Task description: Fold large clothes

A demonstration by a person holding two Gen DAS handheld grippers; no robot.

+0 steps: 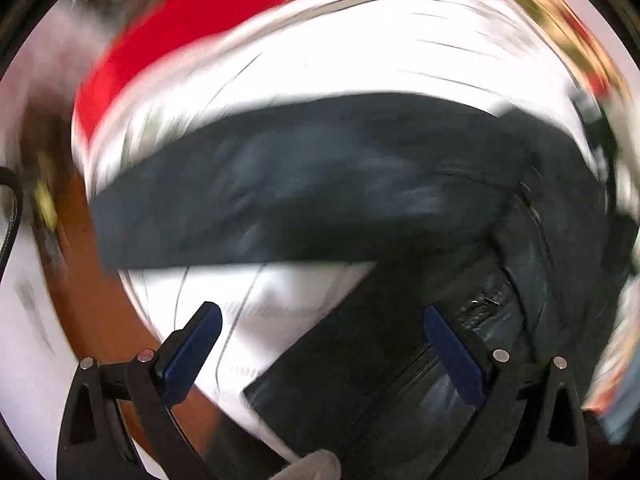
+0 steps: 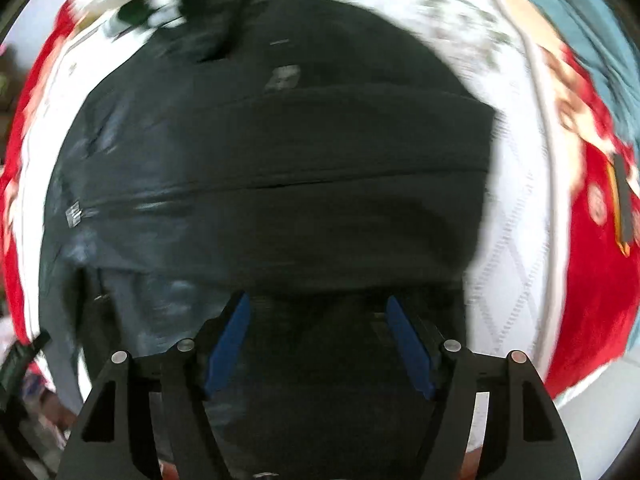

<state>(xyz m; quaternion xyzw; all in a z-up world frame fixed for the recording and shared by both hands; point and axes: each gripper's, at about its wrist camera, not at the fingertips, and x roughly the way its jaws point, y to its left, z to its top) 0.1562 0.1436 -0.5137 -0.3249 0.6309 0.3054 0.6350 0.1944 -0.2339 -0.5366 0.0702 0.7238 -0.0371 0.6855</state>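
Both grippers, left gripper [image 1: 322, 350] and right gripper [image 2: 318, 344], hang spread and empty; next pinch the dark jacket's [image 2: 280, 152] three-o'clock edge squarely.

each gripper, left gripper [image 1: 322, 316] and right gripper [image 2: 318, 306], has black angular arms, round silver rivets, and flat blue pads [image 1: 192, 354] lining its fingers.
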